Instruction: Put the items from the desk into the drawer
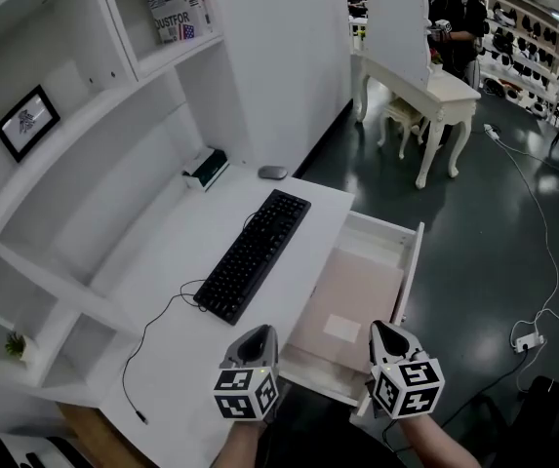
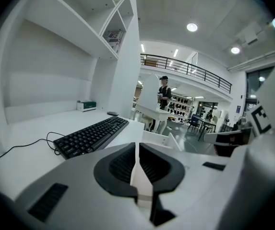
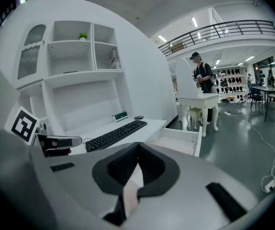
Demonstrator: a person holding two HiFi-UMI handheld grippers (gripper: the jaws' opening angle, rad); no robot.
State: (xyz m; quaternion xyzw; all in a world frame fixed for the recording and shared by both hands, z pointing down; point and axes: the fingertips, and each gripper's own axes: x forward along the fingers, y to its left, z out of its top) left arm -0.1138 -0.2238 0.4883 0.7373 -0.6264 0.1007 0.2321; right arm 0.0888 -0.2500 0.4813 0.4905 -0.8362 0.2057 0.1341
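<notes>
A black keyboard (image 1: pixel 255 254) lies on the white desk (image 1: pixel 177 271), its cable trailing toward the near edge. Behind it sit a grey mouse (image 1: pixel 272 173) and a small green-and-white box (image 1: pixel 206 169). To the right of the desk the drawer (image 1: pixel 408 266) is pulled out, with a pale bottom and only a flat light sheet in it. My left gripper (image 1: pixel 258 335) hovers over the desk's near right corner, shut and holding nothing. Over the drawer's front edge, my right gripper (image 1: pixel 385 331) is also shut and holds nothing. The keyboard (image 2: pixel 91 135) and keyboard (image 3: pixel 115 134) lie ahead of both grippers.
White shelves rise left of the desk, holding a framed picture (image 1: pixel 27 121), a book (image 1: pixel 177 3) and a small plant (image 1: pixel 14 343). A white table (image 1: pixel 425 91) and a person (image 1: pixel 458 22) stand far right. A cable and power strip (image 1: pixel 527 340) lie on the dark floor.
</notes>
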